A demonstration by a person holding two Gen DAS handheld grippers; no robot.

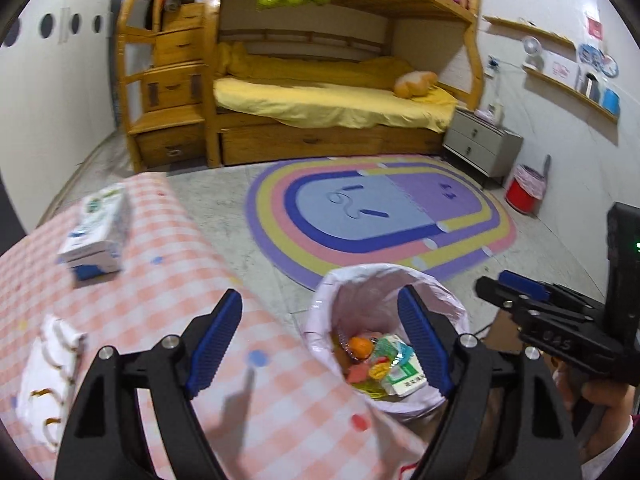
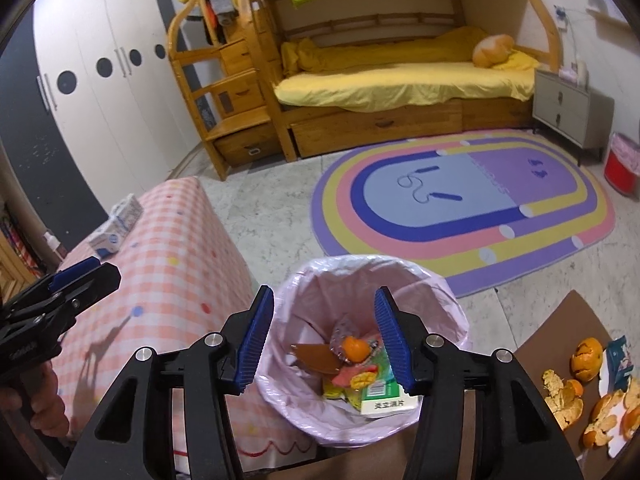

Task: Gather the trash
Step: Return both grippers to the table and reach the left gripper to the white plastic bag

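Note:
A bin with a pale pink liner [image 2: 448,292] [image 1: 332,284] stands on the floor beside the pink checked table [image 2: 172,264] [image 1: 168,280]. Inside lie an orange peel [image 2: 354,347], a brown wrapper [image 2: 318,358] and a green-and-white carton [image 2: 386,398] [image 1: 406,378]. My right gripper [image 2: 325,342] is open above the bin, nothing between its fingers. My left gripper [image 1: 320,344] is open over the table edge and bin rim, holding nothing. Orange peels [image 2: 586,354] and torn wrappers [image 2: 618,362] lie on brown board at the right. A white-blue carton [image 1: 98,232] and crumpled white paper [image 1: 48,376] rest on the table.
A rainbow oval rug [image 2: 464,204] covers the floor beyond the bin. A wooden bunk bed [image 2: 400,80] with yellow bedding stands behind, a grey nightstand [image 2: 572,116] and a red bin [image 2: 620,164] to its right, a white wardrobe [image 2: 100,92] at left.

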